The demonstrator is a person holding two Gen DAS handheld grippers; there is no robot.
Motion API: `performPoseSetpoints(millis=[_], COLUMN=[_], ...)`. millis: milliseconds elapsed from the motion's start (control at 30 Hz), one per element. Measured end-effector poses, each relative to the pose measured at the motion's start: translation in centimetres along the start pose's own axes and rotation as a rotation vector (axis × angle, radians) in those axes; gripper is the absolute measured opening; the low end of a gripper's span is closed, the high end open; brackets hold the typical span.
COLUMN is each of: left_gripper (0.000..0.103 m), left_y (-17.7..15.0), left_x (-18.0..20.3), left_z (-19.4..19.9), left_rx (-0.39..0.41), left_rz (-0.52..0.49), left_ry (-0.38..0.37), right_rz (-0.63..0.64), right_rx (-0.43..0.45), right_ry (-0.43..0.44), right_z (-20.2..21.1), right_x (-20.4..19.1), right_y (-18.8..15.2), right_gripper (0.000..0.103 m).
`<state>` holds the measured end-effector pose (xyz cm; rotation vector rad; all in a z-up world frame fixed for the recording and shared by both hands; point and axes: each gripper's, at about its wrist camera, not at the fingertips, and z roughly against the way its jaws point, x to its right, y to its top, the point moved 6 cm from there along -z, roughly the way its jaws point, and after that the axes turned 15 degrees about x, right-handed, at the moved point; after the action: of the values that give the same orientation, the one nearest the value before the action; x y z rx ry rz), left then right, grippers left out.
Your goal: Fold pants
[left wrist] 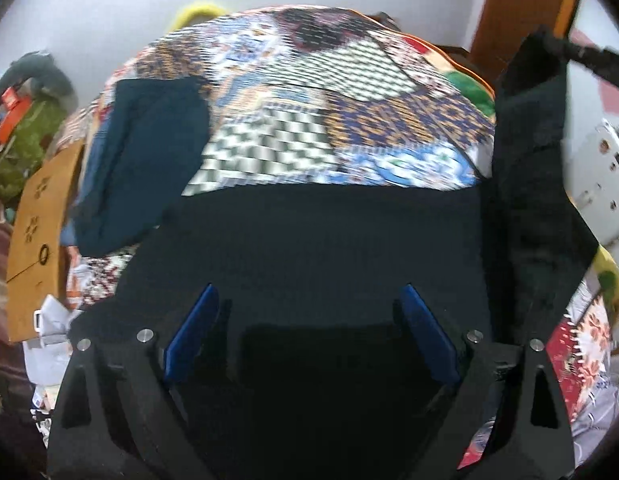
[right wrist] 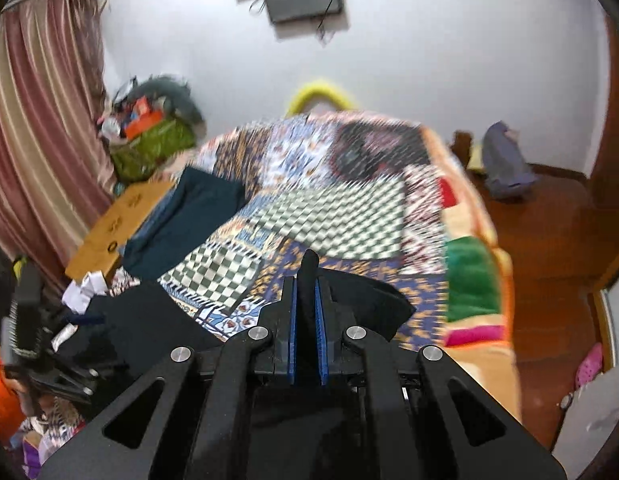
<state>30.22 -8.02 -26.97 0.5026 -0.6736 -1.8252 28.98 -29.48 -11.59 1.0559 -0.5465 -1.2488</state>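
Black fabric pants [left wrist: 329, 240] lie on patchwork-quilt bed [left wrist: 309, 92]; my right tool [right wrist: 307, 280] pinches a raised fold, left tool [left wrist: 309, 320] spread wide above the cloth.

White wall [right wrist: 449, 60], pink curtain [right wrist: 41, 128], patchwork bed [right wrist: 349, 216], seemingly wooden floor [right wrist: 549, 248]

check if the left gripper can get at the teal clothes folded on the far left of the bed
Probably yes: the left gripper is open and empty over the black pants, and only bare quilt lies near the teal clothes.
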Motion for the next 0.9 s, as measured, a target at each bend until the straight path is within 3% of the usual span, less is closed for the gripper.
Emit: performPoseSetpoints(millis=[200, 333, 567, 900], left_gripper=[0.093, 0.093, 0.094, 0.094], left_y=[-1.5, -2.2, -2.8, -3.1], left_x=[4.8, 6.1, 6.7, 7.4], left_z=[-0.4, -0.6, -0.4, -0.1], left_rx=[-0.037, -0.06, -0.056, -0.018], left_rz=[-0.049, -0.035, -0.035, -0.058], left_ry=[-0.038, -0.051, -0.04, -0.022], right_rz=[0.002, 0.002, -0.11, -0.183], right_rx=[0.029, -0.042, -0.151, -0.235], right_ry=[-0.031, -0.063, -0.114, -0.18], right_z=[5.4, 6.6, 7.5, 9.1], right_x=[2.1, 3.2, 6.3, 7.5], right_y=[-0.8, -4.6, -12.0, -18.0], right_gripper=[0.007, 0.007, 0.007, 0.007])
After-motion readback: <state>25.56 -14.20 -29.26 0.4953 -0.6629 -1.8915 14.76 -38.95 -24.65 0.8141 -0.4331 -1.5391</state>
